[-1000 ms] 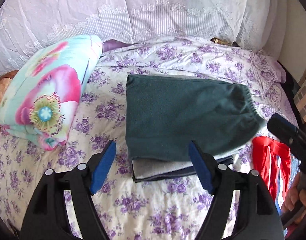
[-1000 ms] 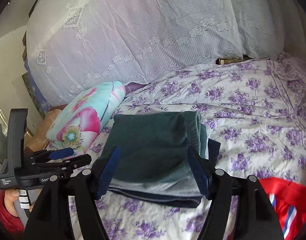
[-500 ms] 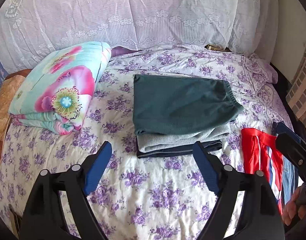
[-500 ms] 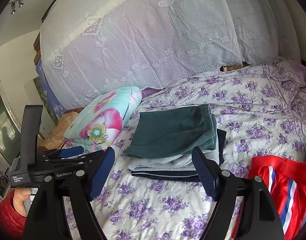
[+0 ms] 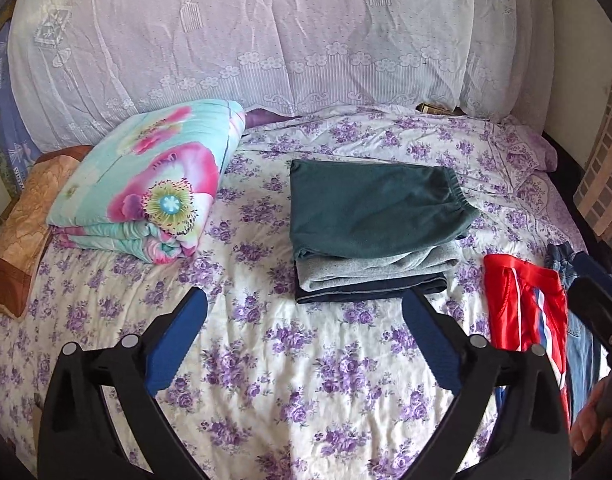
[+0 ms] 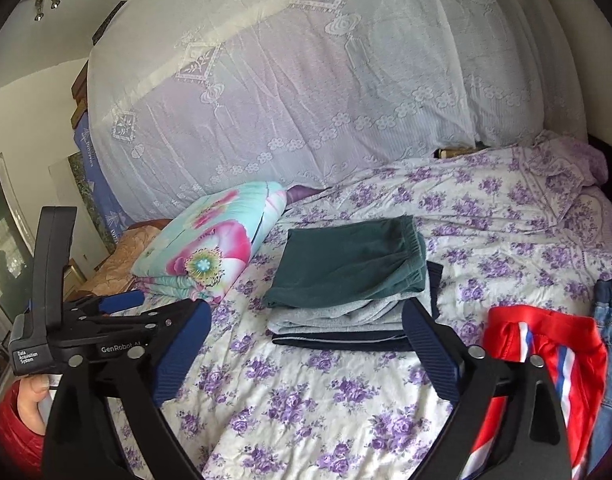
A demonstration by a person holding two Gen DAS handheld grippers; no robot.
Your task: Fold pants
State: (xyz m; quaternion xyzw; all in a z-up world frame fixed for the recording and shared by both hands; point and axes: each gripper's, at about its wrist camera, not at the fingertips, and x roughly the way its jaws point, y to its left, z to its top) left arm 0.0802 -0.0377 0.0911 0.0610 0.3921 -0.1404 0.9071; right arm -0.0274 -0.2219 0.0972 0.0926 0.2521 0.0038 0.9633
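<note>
Green pants (image 5: 370,210) lie folded on top of a stack of 3, over grey pants (image 5: 370,270) and navy pants (image 5: 366,294), mid-bed on the floral sheet (image 5: 306,360). Left gripper (image 5: 304,344) and right gripper (image 6: 306,350) hover near the stack, fingers spread, holding nothing. Red shorts (image 5: 526,308) and jeans (image 6: 610,320) lie unfolded to the right; a quilt (image 5: 154,184) sits left.

Folded pants stack (image 5: 370,232) at frame centre on bed (image 5: 306,380); folded quilt (image 5: 154,184) left; unfolded garments (image 5: 526,312) right.
</note>
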